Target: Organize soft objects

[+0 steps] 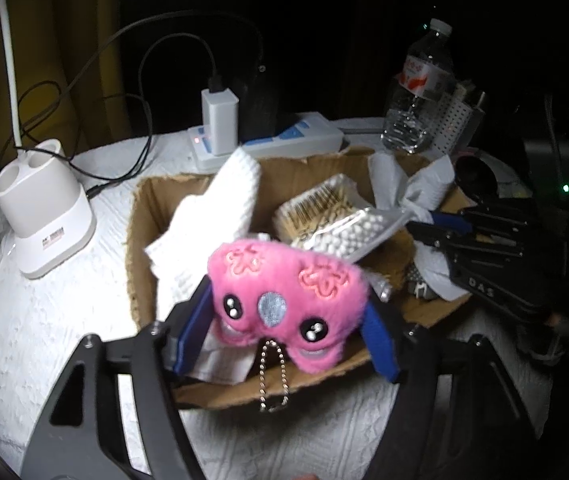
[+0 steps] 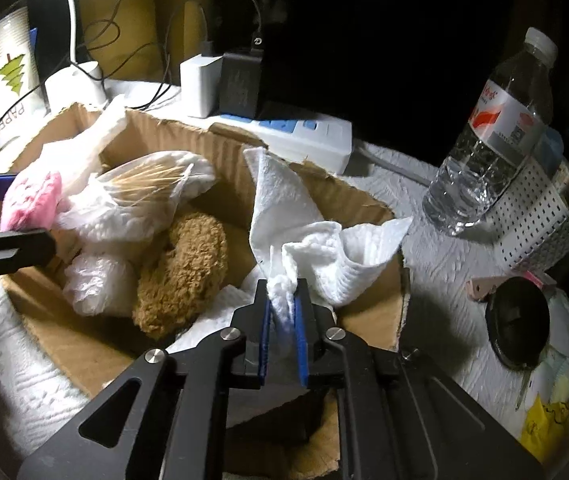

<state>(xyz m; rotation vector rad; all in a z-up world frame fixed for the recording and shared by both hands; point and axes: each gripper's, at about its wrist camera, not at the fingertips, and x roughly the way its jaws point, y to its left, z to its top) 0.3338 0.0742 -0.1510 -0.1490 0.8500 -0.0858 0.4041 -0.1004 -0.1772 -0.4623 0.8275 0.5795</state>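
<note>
My left gripper [image 1: 288, 316] is shut on a pink plush toy [image 1: 284, 296] with a ball chain, held over the near edge of a cardboard box [image 1: 144, 216]. The toy also shows in the right wrist view [image 2: 32, 204] at the box's left. My right gripper [image 2: 282, 304] is shut on a white paper towel [image 2: 312, 240] over the box's [image 2: 64, 340] right side. Inside the box lie a brown plush [image 2: 184, 272], a bag of cotton swabs [image 1: 324, 220] and crumpled white tissue [image 1: 212, 216].
A power strip with chargers [image 1: 268, 136] stands behind the box. A water bottle [image 2: 492, 140] and a white perforated basket [image 2: 536, 220] are at the right. A white holder [image 1: 40, 208] stands at the left. A black round lid [image 2: 520, 320] lies on the white cloth.
</note>
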